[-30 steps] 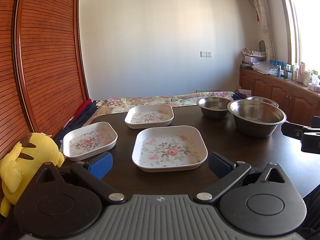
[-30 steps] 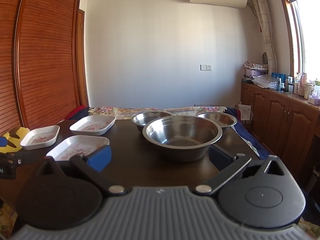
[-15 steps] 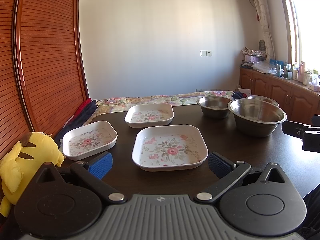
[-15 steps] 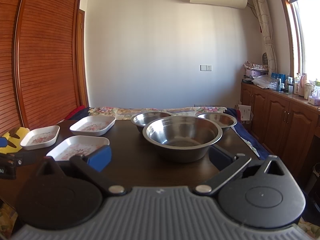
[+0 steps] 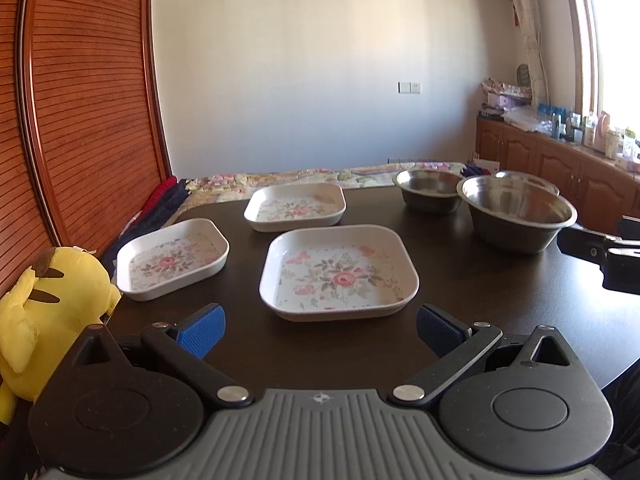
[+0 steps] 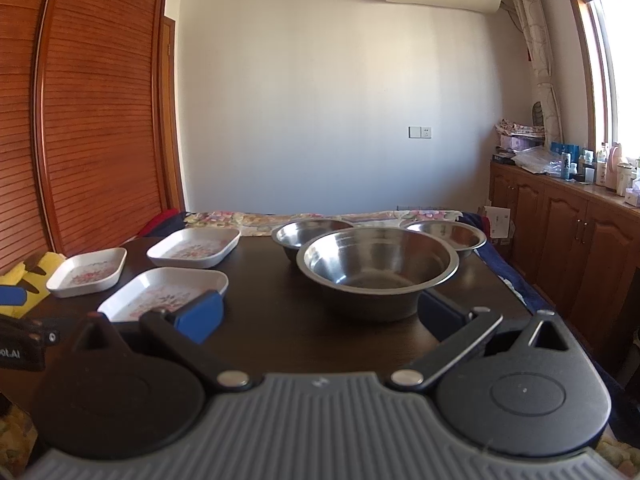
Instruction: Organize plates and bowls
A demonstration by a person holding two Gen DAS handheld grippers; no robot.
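Nothing has shifted since a second ago; both claws hang spread and empty over the near edge of the dark table [image 5: 480, 292]. Left to right: three white square plates with pink flowers, small [image 5: 173, 258], middle [image 5: 295, 207] and large [image 5: 338, 272], all apart. Then three steel bowls, the largest [image 6: 377, 268] nearest. Left gripper [image 5: 320, 324] faces the large plate; right gripper [image 6: 320, 316] faces the largest bowl.

White wall [image 6: 320, 100], louvred wardrobe [image 6: 92, 120] (sunlit window [image 6: 620, 68])
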